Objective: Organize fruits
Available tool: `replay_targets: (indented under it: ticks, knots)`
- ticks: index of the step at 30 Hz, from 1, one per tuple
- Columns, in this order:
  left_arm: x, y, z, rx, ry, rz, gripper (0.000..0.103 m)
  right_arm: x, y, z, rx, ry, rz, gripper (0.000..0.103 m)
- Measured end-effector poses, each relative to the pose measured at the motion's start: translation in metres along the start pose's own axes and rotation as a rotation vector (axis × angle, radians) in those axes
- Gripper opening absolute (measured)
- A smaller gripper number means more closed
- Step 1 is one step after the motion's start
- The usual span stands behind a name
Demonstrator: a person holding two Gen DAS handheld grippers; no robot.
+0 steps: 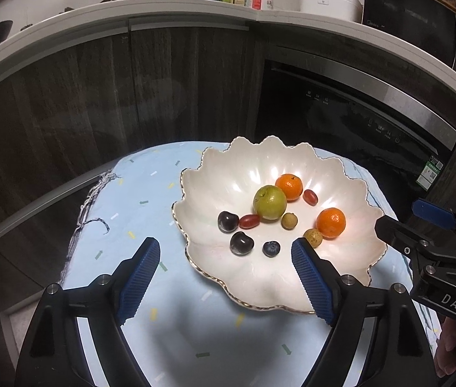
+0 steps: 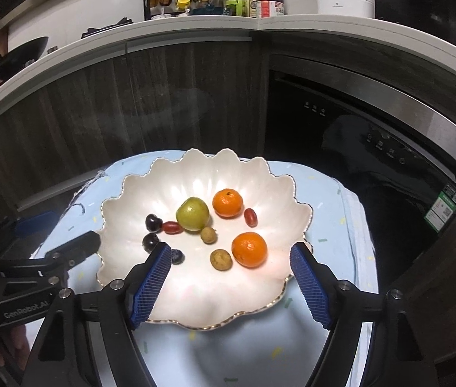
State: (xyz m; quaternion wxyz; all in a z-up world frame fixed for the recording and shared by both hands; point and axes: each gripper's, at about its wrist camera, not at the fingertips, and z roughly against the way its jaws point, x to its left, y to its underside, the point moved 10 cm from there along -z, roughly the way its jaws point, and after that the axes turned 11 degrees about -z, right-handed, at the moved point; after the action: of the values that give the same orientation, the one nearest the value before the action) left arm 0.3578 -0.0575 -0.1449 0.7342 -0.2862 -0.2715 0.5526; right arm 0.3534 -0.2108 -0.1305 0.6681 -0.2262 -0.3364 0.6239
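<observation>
A: Left wrist view first. Any writing?

B: "DAS" in white on the black body of the right tool (image 1: 421,222), which comes in from the right edge. The bottle labels on the far kitchen counter (image 1: 195,9) are too small to read, as is the green sticker on the dishwasher (image 1: 357,122).

A: And the left tool (image 1: 226,248)?

B: Spread wide, nothing between its blue pads. Its right finger overhangs the near rim of the scalloped white bowl (image 1: 215,174); its left finger is over bare light-blue cloth (image 1: 150,193) covering the bench.

A: The fruit?

B: All in the bowl: a green guava (image 1: 269,202) mid-bowl, one mandarin (image 1: 289,187) behind it, another mandarin (image 1: 331,223) to the right, a blueberry (image 1: 271,248) nearest. Left of the bowl the cloth is open up to its frayed edge.

A: Right wrist view?

B: "GenRobot.AI" reads on the left tool's body (image 2: 66,251) at the left edge. The right tool (image 2: 231,251) is spread, empty, straddling the bowl's near rim (image 2: 215,324), with the right finger just outside it. The guava (image 2: 192,213) sits centre; the bowl (image 2: 131,187) nearly fills the cloth (image 2: 334,193), with a narrow strip free on the right.
</observation>
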Motion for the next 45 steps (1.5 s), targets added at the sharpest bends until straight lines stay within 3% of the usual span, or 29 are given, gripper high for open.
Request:
replay_targets:
  ticks: [11, 18, 20, 22, 45]
  knots:
    - [0.005, 0.006, 0.02, -0.004, -0.023, 0.011, 0.091, -0.003, 0.008, 0.021, -0.019, 0.05, -0.016, 0.077]
    - [0.007, 0.015, 0.035, -0.006, -0.043, 0.033, 0.101, -0.002, 0.016, 0.038, -0.031, 0.057, -0.036, 0.077]
    - [0.008, 0.017, 0.04, -0.009, -0.046, 0.036, 0.101, -0.002, 0.017, 0.041, -0.034, 0.059, -0.042, 0.078]
    - [0.008, 0.019, 0.044, -0.011, -0.055, 0.034, 0.102, -0.002, 0.02, 0.046, -0.041, 0.062, -0.047, 0.086]
    - [0.007, 0.048, 0.089, -0.044, -0.073, 0.039, 0.103, -0.007, 0.045, 0.099, -0.106, 0.105, -0.102, 0.087]
